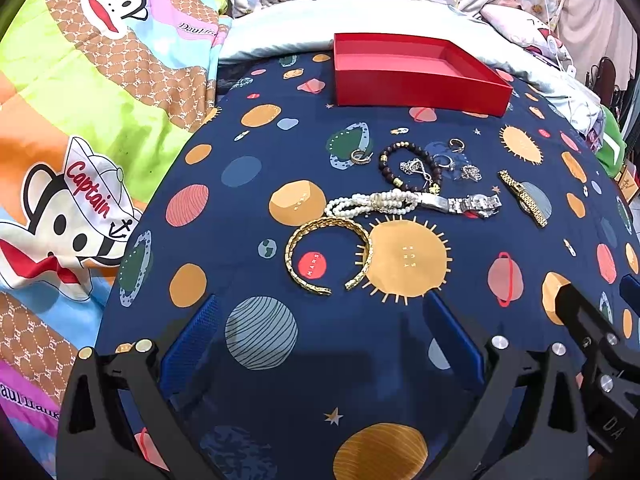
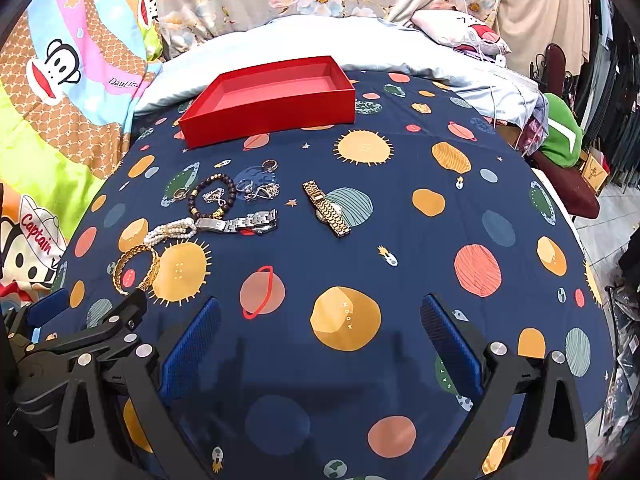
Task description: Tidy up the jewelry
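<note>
- While both tools hang above the navy planet-print cloth (image 1: 248,136), neither holds anything: the left tool (image 1: 320,332) has its blue pads spread wide, and the right tool (image 2: 320,332) is spread just as wide.
- At the far side of the cloth sits the red box (image 1: 416,92), open-topped and with nothing in it.
- Nearest the left tool lies the gold bangle (image 1: 328,254), its open ends turned toward the camera.
- Just behind it the pearl bracelet (image 1: 368,202) lies end to end with the silver watch (image 1: 460,202); the two touch.
- Behind those, the dark bead bracelet (image 1: 404,164) rings a tangle of silver chain (image 1: 416,168).
- Several small rings lie scattered around the beads, one ring (image 1: 359,157) to their left and others to their right.
- Apart from the cluster, off to its right, the gold watch (image 2: 326,208) lies stretched flat, well ahead of the right tool.
- A cartoon-monkey blanket (image 1: 80,120) borders the cloth on the left.
</note>
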A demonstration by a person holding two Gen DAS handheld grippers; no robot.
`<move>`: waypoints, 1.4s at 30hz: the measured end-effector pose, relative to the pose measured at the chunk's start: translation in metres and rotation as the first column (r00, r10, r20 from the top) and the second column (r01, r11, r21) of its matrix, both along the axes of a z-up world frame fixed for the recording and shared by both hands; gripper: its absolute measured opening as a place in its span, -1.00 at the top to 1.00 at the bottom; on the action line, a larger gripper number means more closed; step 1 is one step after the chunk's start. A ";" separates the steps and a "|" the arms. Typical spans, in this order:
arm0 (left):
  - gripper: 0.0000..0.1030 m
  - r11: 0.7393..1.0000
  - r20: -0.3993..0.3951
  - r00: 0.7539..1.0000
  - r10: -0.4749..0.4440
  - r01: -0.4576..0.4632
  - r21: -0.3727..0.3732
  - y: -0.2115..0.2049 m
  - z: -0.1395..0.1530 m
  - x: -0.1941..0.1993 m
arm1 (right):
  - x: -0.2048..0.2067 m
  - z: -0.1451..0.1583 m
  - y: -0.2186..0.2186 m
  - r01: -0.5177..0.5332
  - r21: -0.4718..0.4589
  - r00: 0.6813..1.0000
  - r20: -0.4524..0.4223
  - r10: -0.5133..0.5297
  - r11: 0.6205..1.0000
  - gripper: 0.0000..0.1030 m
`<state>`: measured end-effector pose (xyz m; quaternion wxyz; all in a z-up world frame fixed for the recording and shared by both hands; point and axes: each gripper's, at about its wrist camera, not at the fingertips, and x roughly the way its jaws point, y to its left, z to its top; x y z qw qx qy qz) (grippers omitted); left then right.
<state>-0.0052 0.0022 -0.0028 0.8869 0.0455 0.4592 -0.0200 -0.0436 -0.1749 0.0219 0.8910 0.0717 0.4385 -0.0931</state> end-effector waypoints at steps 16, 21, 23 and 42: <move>-0.91 1.000 0.005 1.000 0.001 -0.001 0.001 -0.005 0.001 -0.002 | 0.000 -0.001 0.000 -0.001 0.009 1.000 0.003 0.001 1.000 -0.90; -0.91 1.000 0.003 1.000 0.002 -0.002 0.002 -0.005 0.002 -0.001 | -0.001 -0.001 0.000 -0.001 0.010 1.000 0.003 0.001 1.000 -0.90; -0.91 1.000 0.003 1.000 0.001 -0.001 0.001 -0.005 0.002 -0.001 | -0.001 -0.001 0.000 -0.001 0.010 1.000 0.004 0.001 1.000 -0.90; -0.91 1.000 0.003 1.000 0.002 -0.002 0.000 -0.006 0.002 -0.001 | -0.001 -0.001 0.000 0.000 0.011 1.000 0.004 0.000 1.000 -0.90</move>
